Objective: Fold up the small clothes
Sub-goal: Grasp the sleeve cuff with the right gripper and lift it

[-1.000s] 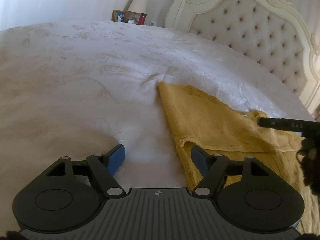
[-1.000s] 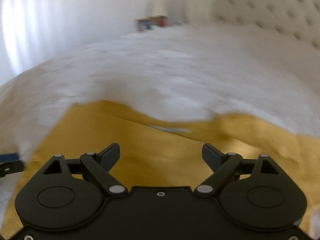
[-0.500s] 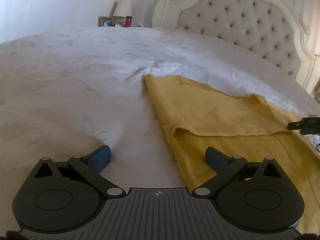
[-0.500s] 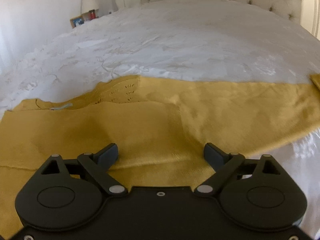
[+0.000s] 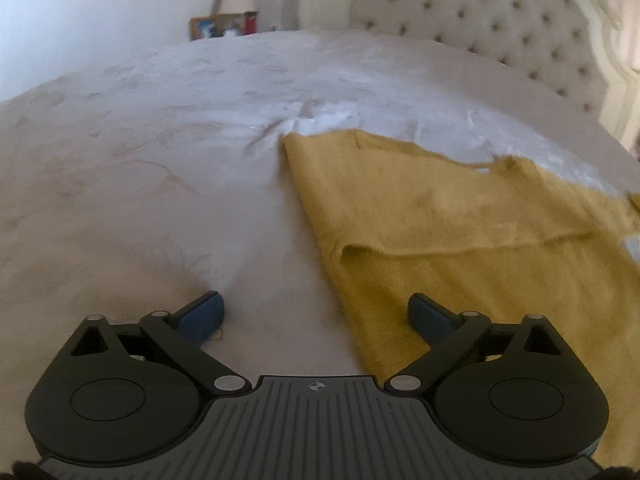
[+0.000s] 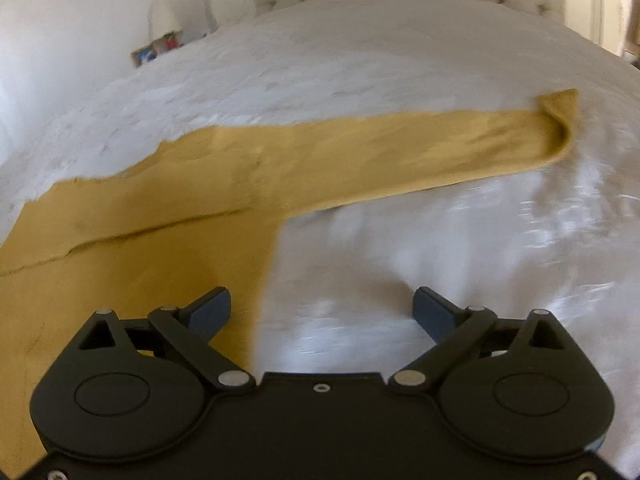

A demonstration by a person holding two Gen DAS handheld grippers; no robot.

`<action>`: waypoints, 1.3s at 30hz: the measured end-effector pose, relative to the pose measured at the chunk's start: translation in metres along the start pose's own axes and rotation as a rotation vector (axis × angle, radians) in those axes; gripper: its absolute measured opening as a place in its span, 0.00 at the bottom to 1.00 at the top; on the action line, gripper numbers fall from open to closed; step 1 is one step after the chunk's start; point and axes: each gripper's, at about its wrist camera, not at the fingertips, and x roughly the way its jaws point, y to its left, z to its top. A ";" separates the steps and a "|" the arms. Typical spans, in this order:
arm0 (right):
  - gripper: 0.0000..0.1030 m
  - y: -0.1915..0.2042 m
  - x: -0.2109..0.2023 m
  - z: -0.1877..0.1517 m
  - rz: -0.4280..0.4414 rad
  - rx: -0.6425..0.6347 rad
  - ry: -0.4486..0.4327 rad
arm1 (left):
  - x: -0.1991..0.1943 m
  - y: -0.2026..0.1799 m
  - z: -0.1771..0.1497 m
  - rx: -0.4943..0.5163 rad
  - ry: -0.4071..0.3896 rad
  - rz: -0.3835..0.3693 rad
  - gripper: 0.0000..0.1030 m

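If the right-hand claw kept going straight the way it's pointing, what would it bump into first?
Probably the white bedspread. The right gripper is open, tilted down at bare bedding just beside the yellow garment, whose sleeve lies farther ahead. Depth is hard to judge.

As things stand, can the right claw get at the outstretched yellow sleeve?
Probably yes: the right claw is open and empty, and only bare bedspread lies between it and the sleeve, which lies flat, uncovered.

Mustard sweater (image 5: 432,216): soft fuzzy knit, matt; bedspread (image 5: 160,168): white cloth, faint raised floral pattern, slight sheen; far headboard (image 5: 500,32): button-tufted padded fabric, glossy cream carved frame; left gripper (image 5: 316,312) and right gripper (image 6: 322,306): matt black plastic, blue pads, shiny metal pins
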 end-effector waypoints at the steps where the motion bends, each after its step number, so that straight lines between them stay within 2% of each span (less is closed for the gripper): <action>1: 0.95 -0.008 -0.003 0.003 -0.007 0.009 -0.010 | -0.005 -0.002 0.005 -0.027 0.000 -0.001 0.89; 4: 0.95 -0.037 -0.006 0.014 -0.041 0.018 -0.035 | -0.023 -0.022 0.026 -0.075 -0.042 0.016 0.89; 7: 0.95 -0.064 -0.004 0.033 -0.083 0.010 -0.072 | -0.023 -0.053 0.048 -0.057 -0.062 0.006 0.89; 11: 0.95 -0.092 0.010 0.067 -0.129 0.007 -0.099 | 0.000 -0.097 0.067 -0.032 -0.060 -0.016 0.90; 14: 0.95 -0.108 0.027 0.095 -0.170 -0.013 -0.098 | 0.027 -0.121 0.071 -0.079 -0.043 -0.049 0.90; 20: 0.94 -0.134 0.053 0.129 -0.260 -0.019 -0.102 | 0.084 -0.158 0.055 -0.122 0.000 -0.089 0.89; 23: 0.93 -0.146 0.064 0.139 -0.321 -0.026 -0.103 | 0.101 -0.171 0.039 -0.072 -0.010 -0.041 0.90; 25: 0.87 -0.155 0.074 0.145 -0.352 -0.032 -0.099 | 0.104 -0.178 0.027 -0.010 -0.055 -0.012 0.91; 30: 0.79 -0.172 0.100 0.158 -0.405 -0.013 -0.081 | 0.104 -0.188 0.022 0.043 -0.083 0.035 0.92; 32: 0.74 -0.177 0.111 0.160 -0.414 0.006 -0.071 | 0.103 -0.188 0.022 0.044 -0.082 0.040 0.93; 35: 0.61 -0.182 0.126 0.158 -0.445 0.000 -0.010 | 0.104 -0.187 0.022 0.037 -0.081 0.037 0.93; 36: 0.50 -0.185 0.129 0.156 -0.446 -0.004 0.005 | 0.105 -0.188 0.022 0.038 -0.081 0.036 0.93; 37: 0.30 -0.187 0.128 0.156 -0.449 -0.001 0.005 | 0.105 -0.188 0.022 0.037 -0.082 0.036 0.93; 38: 0.20 -0.190 0.126 0.157 -0.452 0.005 0.003 | 0.106 -0.188 0.022 0.037 -0.081 0.036 0.93; 39: 0.17 -0.193 0.122 0.158 -0.462 0.019 0.003 | 0.106 -0.188 0.022 0.037 -0.080 0.036 0.94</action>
